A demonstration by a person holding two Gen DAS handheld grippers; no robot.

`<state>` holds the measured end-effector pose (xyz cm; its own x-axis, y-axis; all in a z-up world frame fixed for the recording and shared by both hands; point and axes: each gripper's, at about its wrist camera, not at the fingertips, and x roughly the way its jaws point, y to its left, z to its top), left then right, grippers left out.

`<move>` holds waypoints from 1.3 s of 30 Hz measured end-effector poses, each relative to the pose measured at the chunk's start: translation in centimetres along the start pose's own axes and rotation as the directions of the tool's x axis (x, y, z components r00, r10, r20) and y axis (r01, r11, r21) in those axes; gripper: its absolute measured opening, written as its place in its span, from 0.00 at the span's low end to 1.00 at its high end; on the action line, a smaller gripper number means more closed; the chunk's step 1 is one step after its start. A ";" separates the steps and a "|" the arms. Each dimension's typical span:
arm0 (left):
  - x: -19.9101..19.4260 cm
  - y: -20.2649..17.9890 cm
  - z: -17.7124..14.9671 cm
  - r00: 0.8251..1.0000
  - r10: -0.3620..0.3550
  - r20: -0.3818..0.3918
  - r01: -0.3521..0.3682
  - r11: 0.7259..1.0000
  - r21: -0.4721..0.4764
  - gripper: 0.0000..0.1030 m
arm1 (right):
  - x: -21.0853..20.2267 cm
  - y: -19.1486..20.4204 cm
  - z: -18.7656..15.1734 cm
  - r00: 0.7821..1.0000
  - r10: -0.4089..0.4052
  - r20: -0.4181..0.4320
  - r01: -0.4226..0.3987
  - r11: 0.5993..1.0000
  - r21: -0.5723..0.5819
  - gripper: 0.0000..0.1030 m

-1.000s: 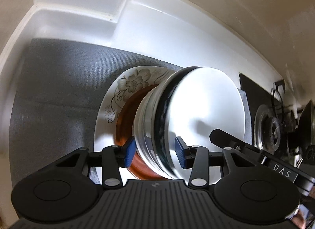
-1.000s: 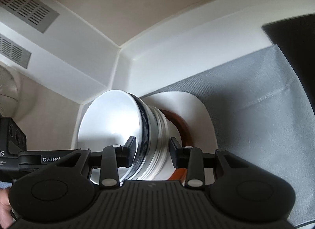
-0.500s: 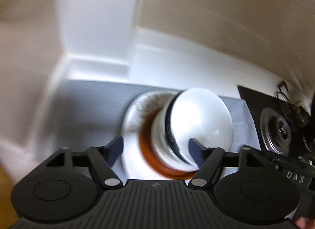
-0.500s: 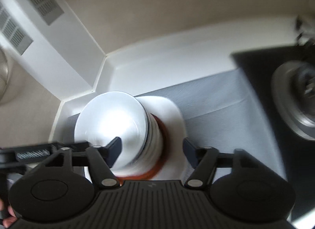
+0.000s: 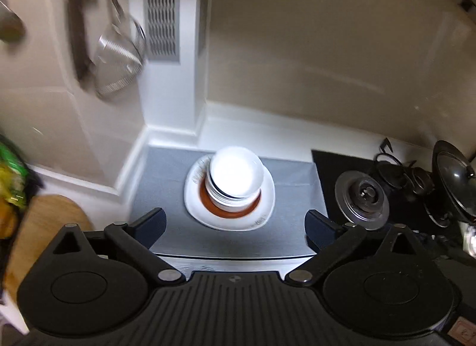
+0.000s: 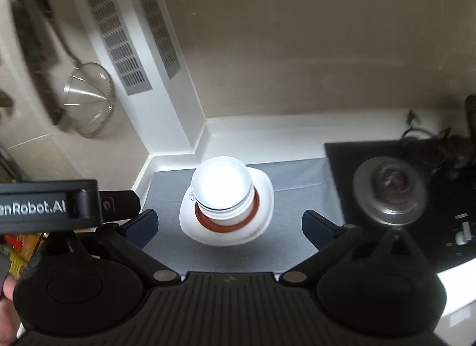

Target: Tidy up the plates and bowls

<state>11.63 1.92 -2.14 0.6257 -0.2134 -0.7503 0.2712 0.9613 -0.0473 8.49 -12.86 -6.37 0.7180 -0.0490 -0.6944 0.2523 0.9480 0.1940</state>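
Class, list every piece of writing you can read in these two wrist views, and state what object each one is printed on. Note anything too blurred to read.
"nRobot.AI": white letters on the black body of the left gripper, seen in the right wrist view; the start is cut off by the picture's edge.
Dark markings on the rim of the white plate under the stack of white bowls: too small and blurred to tell.
Nothing else is legible.

The top bowl's (image 5: 236,174) inside is washed out by glare, the plate's (image 5: 229,218) pattern is mostly hidden under the stack, the hanging strainer (image 5: 119,57) is motion-blurred, & the pot lid (image 5: 455,185) is cut off at the frame edge.
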 end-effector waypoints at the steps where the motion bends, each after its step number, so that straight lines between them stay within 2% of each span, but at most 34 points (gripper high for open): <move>1: -1.5 -0.9 -0.6 0.999 0.036 0.025 -0.036 0.999 0.020 0.97 | -1.4 -0.1 -0.3 1.000 -0.007 0.003 0.007 1.000 -0.009 1.00; 4: -5.5 -3.8 -2.8 0.985 0.143 0.092 -0.151 0.985 0.087 0.97 | -5.1 -0.6 -1.6 1.000 -0.020 0.007 0.020 0.999 -0.028 1.00; 6: -7.3 -4.7 -3.8 0.980 0.176 0.090 -0.183 0.980 0.078 0.97 | -7.1 -1.1 -2.4 0.999 -0.032 -0.003 0.032 0.999 -0.022 1.00; 11: -10.0 -5.9 -5.2 0.982 0.176 0.073 -0.181 0.981 0.071 0.97 | -10.8 -2.1 -4.0 0.999 -0.027 -0.029 0.027 0.999 -0.022 1.00; 16: -11.4 -7.2 -6.4 0.976 0.204 0.080 -0.210 0.976 0.065 0.97 | -12.3 -3.0 -5.1 0.999 0.001 -0.036 -0.001 1.000 -0.007 1.00; 39: -11.9 -9.2 -7.1 0.974 0.222 0.055 -0.226 0.971 0.075 0.97 | -13.5 -5.1 -5.8 0.998 0.004 -0.056 -0.004 1.000 -0.004 1.00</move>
<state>-3.45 -3.12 2.54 0.7096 -0.0041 -0.7046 0.1774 0.9688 0.1730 -6.30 -15.24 -2.01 0.6814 -0.0279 -0.7314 0.2467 0.9496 0.1936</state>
